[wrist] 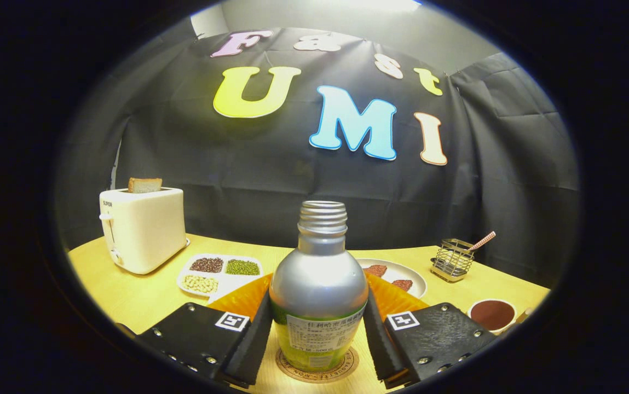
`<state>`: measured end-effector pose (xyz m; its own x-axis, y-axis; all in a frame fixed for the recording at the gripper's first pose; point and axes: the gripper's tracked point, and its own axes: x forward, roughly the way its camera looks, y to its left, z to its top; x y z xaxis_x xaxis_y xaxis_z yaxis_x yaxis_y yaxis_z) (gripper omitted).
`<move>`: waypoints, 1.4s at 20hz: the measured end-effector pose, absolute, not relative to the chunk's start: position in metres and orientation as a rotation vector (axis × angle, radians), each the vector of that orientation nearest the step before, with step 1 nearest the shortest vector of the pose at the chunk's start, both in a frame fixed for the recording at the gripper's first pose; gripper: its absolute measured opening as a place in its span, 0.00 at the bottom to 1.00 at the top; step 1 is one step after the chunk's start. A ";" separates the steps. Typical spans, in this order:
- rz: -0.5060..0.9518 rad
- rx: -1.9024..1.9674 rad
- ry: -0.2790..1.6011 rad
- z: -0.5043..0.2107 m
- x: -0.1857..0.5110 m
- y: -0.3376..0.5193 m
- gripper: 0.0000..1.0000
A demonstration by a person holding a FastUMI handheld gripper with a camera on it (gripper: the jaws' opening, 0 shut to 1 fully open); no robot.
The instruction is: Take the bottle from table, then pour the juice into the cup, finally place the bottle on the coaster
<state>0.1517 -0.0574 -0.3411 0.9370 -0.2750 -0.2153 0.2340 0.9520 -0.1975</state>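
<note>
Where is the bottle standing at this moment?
The bottle stands upright on the round coaster, between the gripper fingers, in front of the orange plate.

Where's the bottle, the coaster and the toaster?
bottle [318,284]: gripper view, on its silver body, between the fingers.
coaster [347,366]: gripper view, on its rim under the bottle.
toaster [144,227]: gripper view, on its front.

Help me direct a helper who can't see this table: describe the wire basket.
Start at the white toaster, then cross past the bottle held between the gripper fingers. Beyond the round plate stands the wire basket, alone holding a striped straw.
</note>
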 end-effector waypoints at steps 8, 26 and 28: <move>-0.258 -0.195 0.172 -0.281 0.148 -0.051 0.98; -0.029 -0.142 0.031 -0.026 0.090 -0.015 0.98; -0.027 -0.111 0.047 -0.039 0.081 -0.029 0.98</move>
<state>0.0807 -0.0289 -0.0393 0.9985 -0.0296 -0.0450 0.0244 0.9935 -0.1112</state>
